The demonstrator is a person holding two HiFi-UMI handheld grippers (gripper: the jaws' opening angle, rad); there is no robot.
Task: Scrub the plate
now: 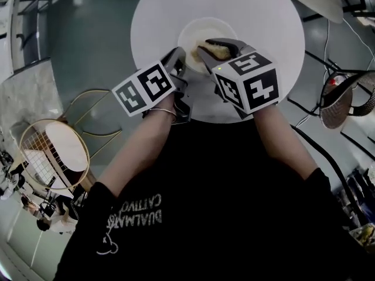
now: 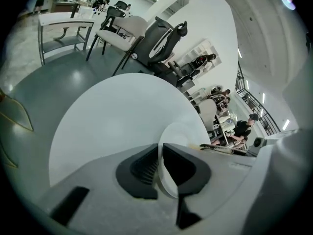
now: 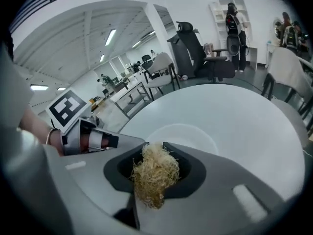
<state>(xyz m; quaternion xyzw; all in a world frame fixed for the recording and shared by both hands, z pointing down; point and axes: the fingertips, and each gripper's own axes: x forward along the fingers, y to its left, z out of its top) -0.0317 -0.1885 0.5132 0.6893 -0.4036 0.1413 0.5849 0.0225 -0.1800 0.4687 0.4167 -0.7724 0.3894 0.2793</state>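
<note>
Both my tongs at the plate (image 1: 198, 31) on the round white bench (image 1: 272, 22)

My left tongs (image 2: 160, 154) are clamped on the plate's rim at its near-left side, the thin white edge pinched between the two dark pads; the plate sits near the middle of the bench. My right tongs (image 3: 154, 148) are closed on a wad of pale straw-coloured scrubbing fibre (image 3: 152, 175), which bulges out between the jaws and hangs over the plate's near side, just beside the left tongs. Whether the wad touches the plate I cannot tell. Office chairs (image 2: 164, 38) stand on the grey floor (image 2: 44, 82) beyond the bench
</note>
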